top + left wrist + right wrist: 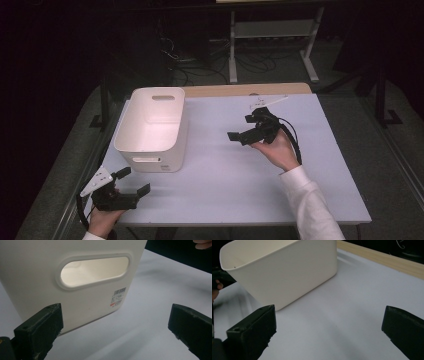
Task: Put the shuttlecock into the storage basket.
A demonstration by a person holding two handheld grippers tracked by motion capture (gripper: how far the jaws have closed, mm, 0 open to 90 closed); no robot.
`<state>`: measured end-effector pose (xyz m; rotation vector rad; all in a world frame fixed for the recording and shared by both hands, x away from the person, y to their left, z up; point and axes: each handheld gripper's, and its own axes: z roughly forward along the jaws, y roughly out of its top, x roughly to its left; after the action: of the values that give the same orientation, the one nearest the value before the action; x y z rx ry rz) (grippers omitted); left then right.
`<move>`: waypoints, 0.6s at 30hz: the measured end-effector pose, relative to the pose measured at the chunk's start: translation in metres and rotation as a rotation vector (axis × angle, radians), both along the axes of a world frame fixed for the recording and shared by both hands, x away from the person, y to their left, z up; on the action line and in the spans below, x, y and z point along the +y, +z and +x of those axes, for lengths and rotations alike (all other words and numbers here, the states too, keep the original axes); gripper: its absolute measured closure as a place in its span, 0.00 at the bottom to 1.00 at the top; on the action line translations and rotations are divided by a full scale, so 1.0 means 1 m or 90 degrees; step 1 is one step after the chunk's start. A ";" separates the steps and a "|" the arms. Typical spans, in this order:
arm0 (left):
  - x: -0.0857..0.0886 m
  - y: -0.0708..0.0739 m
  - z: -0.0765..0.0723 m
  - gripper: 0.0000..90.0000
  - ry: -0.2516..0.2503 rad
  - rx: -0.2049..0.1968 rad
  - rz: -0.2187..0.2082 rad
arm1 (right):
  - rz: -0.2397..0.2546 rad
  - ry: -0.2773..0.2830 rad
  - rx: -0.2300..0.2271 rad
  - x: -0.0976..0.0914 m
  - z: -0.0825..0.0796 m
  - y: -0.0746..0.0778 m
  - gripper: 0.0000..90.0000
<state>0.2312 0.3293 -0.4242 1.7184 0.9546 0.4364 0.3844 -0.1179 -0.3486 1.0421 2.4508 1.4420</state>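
A white plastic bin (pixel 152 127) stands upright on the left half of the pale tabletop (pixel 235 170), its oval handle cut-out and a small barcode label facing the near edge. The left gripper (pixel 131 181) sits near that end at the tabletop's front left corner, jaws spread wide apart and holding nothing. The right gripper (pixel 239 128) is held above the tabletop's middle right, pointed toward the bin's long side, jaws likewise wide apart and holding nothing. A thin white strip (pixel 268 102) lies near the far edge, behind the right gripper. Bare tabletop lies between each gripper and the bin.
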 end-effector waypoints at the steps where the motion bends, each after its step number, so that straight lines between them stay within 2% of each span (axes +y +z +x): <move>1: 0.000 0.000 0.000 0.00 -0.001 0.000 0.001 | -0.004 -0.003 0.000 -0.002 0.000 -0.001 0.00; 8: 0.001 0.001 0.000 0.00 -0.007 -0.002 0.010 | -0.010 -0.011 0.007 -0.011 -0.007 -0.009 0.00; 10: 0.001 0.001 -0.001 0.00 -0.006 -0.001 0.009 | -0.013 -0.015 0.003 -0.015 -0.009 -0.013 0.00; 15: 0.001 0.001 -0.001 0.00 -0.007 -0.002 0.007 | -0.010 -0.029 0.016 -0.024 -0.008 -0.022 0.00; 18: 0.001 0.001 -0.001 0.00 -0.007 -0.002 0.006 | -0.008 -0.033 0.014 -0.027 -0.009 -0.025 0.00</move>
<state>0.2305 0.3308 -0.4234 1.7306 0.9416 0.4378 0.3755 -0.1449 -0.3739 1.1160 2.4251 1.4064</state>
